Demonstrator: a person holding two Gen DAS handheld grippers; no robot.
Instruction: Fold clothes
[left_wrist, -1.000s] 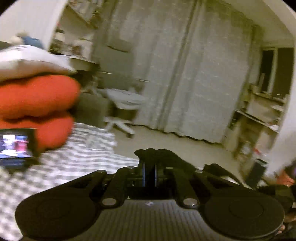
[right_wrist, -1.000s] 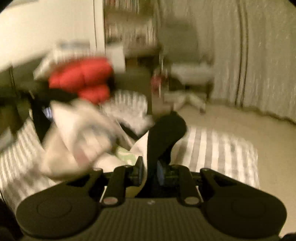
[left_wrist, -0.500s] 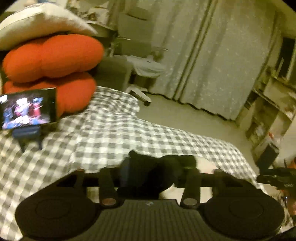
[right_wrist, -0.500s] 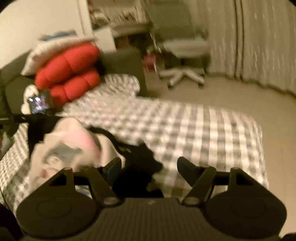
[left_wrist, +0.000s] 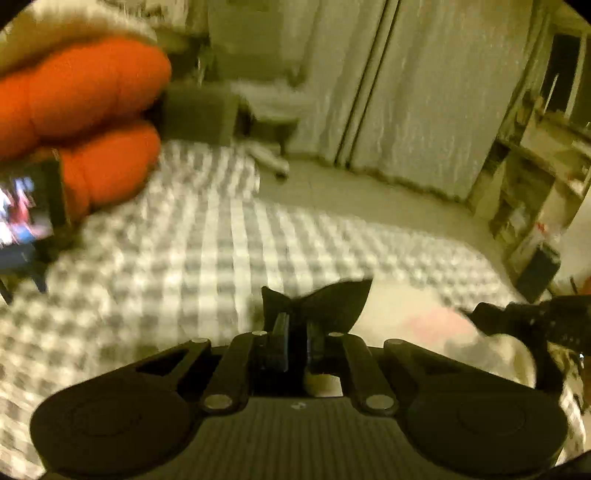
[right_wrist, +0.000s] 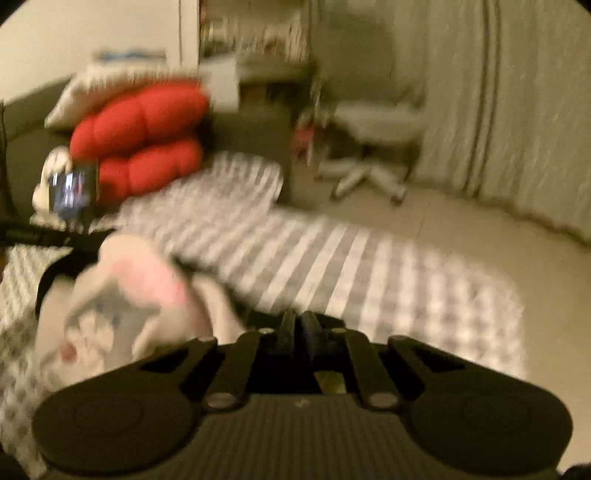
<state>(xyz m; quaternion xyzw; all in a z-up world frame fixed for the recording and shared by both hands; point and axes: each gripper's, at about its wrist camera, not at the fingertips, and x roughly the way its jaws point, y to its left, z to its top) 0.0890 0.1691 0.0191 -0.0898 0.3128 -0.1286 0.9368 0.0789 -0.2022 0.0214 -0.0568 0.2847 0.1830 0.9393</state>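
Garment (right_wrist: 122, 302): cream with pink print and black trim, bunched on checked bed (right_wrist: 406, 295); black edge pinched, blurred.

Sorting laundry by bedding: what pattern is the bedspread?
The bedspread is grey-and-white checked, clearest in the left wrist view.

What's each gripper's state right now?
Left gripper: shut on black cloth.
Right gripper: shut; whether it holds anything cannot be told, too blurred.

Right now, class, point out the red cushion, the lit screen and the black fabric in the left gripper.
red cushion (right_wrist: 140, 118), right wrist view, upper lobe.
lit screen (right_wrist: 70, 188), right wrist view, glowing face.
black fabric (left_wrist: 332, 299), left wrist view, flap above the left gripper (left_wrist: 295, 332).
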